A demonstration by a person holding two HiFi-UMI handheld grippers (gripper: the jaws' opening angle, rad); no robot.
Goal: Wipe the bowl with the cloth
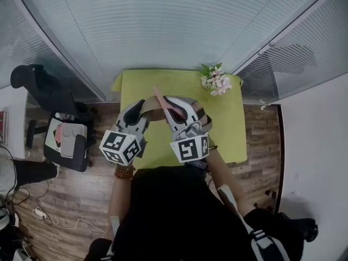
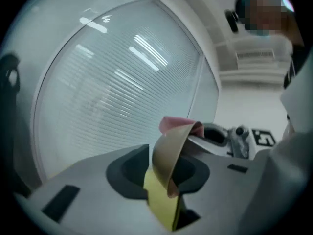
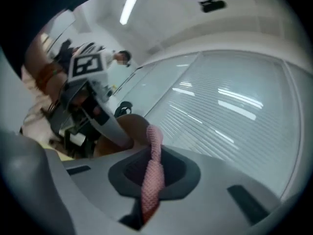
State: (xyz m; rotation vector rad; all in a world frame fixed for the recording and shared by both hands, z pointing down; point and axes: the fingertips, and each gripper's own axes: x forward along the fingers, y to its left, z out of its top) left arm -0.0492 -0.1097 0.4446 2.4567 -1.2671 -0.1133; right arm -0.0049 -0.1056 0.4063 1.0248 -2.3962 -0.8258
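Green tabletop [image 1: 231, 140], flowers [image 1: 216, 80] at far right corner. Brown bowl [image 2: 168, 153] held tilted above the tabletop's middle, rim clamped by left gripper [image 2: 164, 175]; pink cloth [image 3: 155, 143] pinched tight in right gripper [image 3: 152, 177], at the bowl's rim. Step judged: wiping under way; next, rub the cloth round the inside with the bowl held steady.

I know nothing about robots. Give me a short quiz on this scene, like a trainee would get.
1. True or false: the right claw is shut on a pink cloth.
2. The left claw grips: A a brown bowl, B a spoon, C nothing?
3. What sits at the green table's far right corner?
Key: 1 true; 2 A; 3 flowers.
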